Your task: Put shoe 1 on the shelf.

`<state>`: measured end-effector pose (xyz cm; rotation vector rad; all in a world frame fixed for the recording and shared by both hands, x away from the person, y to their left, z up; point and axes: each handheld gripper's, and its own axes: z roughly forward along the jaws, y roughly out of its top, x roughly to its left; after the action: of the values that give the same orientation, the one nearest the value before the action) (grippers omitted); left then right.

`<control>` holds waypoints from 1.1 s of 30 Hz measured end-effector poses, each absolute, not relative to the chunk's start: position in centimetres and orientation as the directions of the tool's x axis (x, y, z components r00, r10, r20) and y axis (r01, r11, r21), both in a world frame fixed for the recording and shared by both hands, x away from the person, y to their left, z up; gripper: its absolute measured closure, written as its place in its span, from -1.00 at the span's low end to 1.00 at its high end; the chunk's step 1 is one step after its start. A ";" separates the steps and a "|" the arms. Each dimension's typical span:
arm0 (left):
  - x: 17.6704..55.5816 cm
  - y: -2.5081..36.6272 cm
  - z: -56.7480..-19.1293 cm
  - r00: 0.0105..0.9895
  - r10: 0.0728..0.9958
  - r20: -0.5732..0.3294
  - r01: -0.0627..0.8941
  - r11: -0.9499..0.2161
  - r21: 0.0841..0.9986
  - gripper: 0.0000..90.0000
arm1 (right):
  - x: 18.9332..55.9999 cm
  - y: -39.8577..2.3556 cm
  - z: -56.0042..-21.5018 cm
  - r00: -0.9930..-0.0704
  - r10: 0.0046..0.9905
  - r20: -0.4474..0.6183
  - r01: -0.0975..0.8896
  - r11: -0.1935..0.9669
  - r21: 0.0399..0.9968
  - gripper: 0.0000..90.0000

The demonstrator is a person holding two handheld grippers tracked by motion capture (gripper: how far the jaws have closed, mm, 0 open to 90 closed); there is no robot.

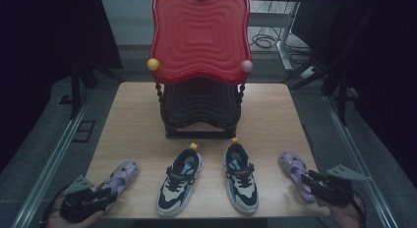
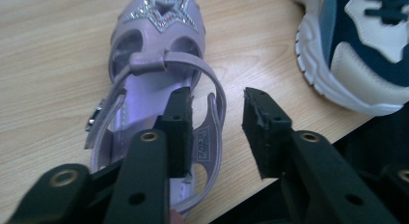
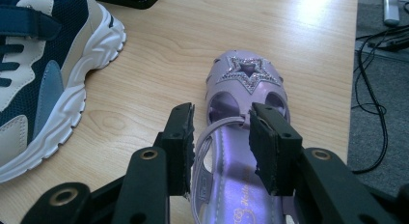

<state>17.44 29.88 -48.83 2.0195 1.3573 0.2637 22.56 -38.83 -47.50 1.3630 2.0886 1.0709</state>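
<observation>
Right gripper view: purple sandal (image 3: 241, 185) insole script unreadable.

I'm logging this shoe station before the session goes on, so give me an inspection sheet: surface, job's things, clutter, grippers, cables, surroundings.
Surface: wooden table, bare wood between items, no spills seen.
Job's things: left purple sandal and right purple sandal at the row's ends; left sneaker and right sneaker between them, toes away from the person; two-tier rack behind with red tray over dark tray.
Clutter: nothing seen.
Grippers: left gripper open, jaws astride the left sandal's heel side wall; right gripper open over the right sandal's strap.
Cables: loose cables on the floor behind the table.
Surroundings: dark room, grey floor, white desk leg.
</observation>
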 end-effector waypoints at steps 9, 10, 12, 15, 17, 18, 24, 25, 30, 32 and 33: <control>17.6 29.9 -49.7 0.431 0.881 -0.198 0.762 -0.238 0.602 0.65 | 22.5 -39.0 -47.5 -0.427 0.902 0.065 0.582 0.219 0.783 0.35; 17.6 29.9 -49.7 0.432 0.880 -0.197 0.760 -0.238 0.604 0.67 | 22.5 -38.9 -47.6 -0.430 0.901 0.063 0.583 0.223 0.781 0.36; 17.6 29.9 -49.7 0.432 0.880 -0.198 0.758 -0.235 0.608 0.72 | 22.5 -38.8 -47.6 -0.436 0.897 0.066 0.593 0.232 0.771 0.36; 17.8 29.9 -49.7 0.441 0.873 -0.206 0.759 -0.241 0.606 0.78 | 22.3 -38.6 -47.9 -0.449 0.891 0.069 0.610 0.249 0.752 0.36; 17.8 29.8 -49.8 0.448 0.870 -0.206 0.758 -0.248 0.604 0.80 | 22.3 -38.7 -48.2 -0.445 0.893 0.070 0.621 0.251 0.743 0.37; 17.9 29.8 -49.8 0.450 0.869 -0.205 0.757 -0.249 0.604 0.81 | 22.3 -38.8 -48.2 -0.443 0.893 0.073 0.625 0.250 0.740 0.38; 18.0 29.8 -49.9 0.450 0.867 -0.215 0.761 -0.247 0.600 0.78 | 22.6 -38.6 -48.7 -0.449 0.890 0.079 0.653 0.266 0.709 0.46; 18.0 29.7 -49.9 0.452 0.865 -0.216 0.761 -0.249 0.599 0.77 | 22.7 -38.5 -48.8 -0.448 0.890 0.080 0.659 0.269 0.703 0.49; 18.1 29.7 -49.9 0.453 0.866 -0.213 0.763 -0.253 0.595 0.77 | 23.2 -37.8 -49.4 -0.461 0.884 0.082 0.674 0.289 0.680 0.60; 18.1 29.8 -49.9 0.455 0.864 -0.215 0.763 -0.254 0.595 0.80 | 23.4 -37.5 -49.8 -0.457 0.887 0.074 0.683 0.296 0.668 0.68; 18.2 29.8 -49.9 0.456 0.864 -0.212 0.761 -0.255 0.596 0.82 | 23.5 -37.4 -49.8 -0.451 0.890 0.066 0.686 0.298 0.663 0.72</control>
<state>18.15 29.78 -49.94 2.0654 1.3510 0.2069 23.51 -37.41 -49.81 1.4262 2.2565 0.9110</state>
